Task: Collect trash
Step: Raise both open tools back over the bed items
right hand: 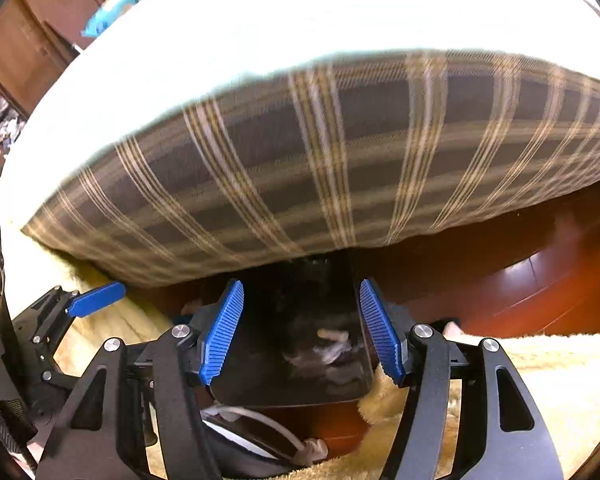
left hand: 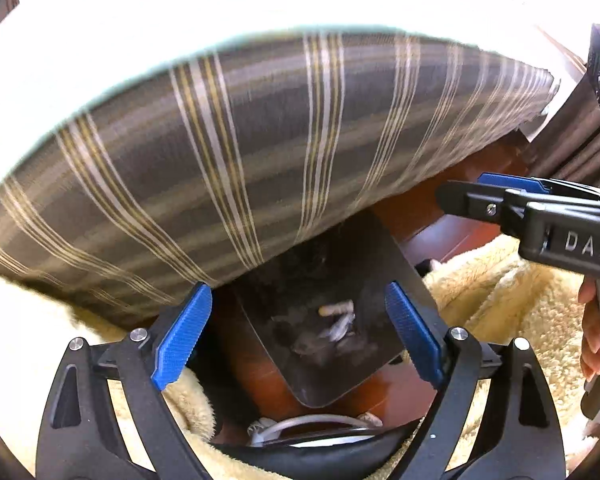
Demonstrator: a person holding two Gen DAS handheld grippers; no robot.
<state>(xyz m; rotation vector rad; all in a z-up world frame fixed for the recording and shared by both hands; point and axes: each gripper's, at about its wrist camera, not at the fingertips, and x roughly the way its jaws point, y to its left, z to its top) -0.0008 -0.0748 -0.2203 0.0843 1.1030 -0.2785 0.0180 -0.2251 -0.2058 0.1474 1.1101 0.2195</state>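
A dark rectangular bin [left hand: 312,396] stands on the floor against the bed, with small pale scraps of trash [left hand: 336,316] lying at its bottom. My left gripper [left hand: 298,336] hangs over the bin's mouth, open, with nothing between its blue pads. In the right wrist view the same bin [right hand: 260,384] and scraps [right hand: 332,344] lie below my right gripper [right hand: 302,332], which is also open and holds nothing. The right gripper [left hand: 480,194] shows from the side at the right of the left wrist view. A blue pad [right hand: 96,299] of the left one shows at the left of the right wrist view.
A bed with a grey plaid cover [left hand: 240,152] and a white top overhangs the bin's far side. A fluffy cream rug [left hand: 500,300] lies on the red-brown wooden floor [right hand: 520,280]. A white cable [right hand: 260,420] lies near the bin. A hand [left hand: 592,332] holds the right gripper's handle.
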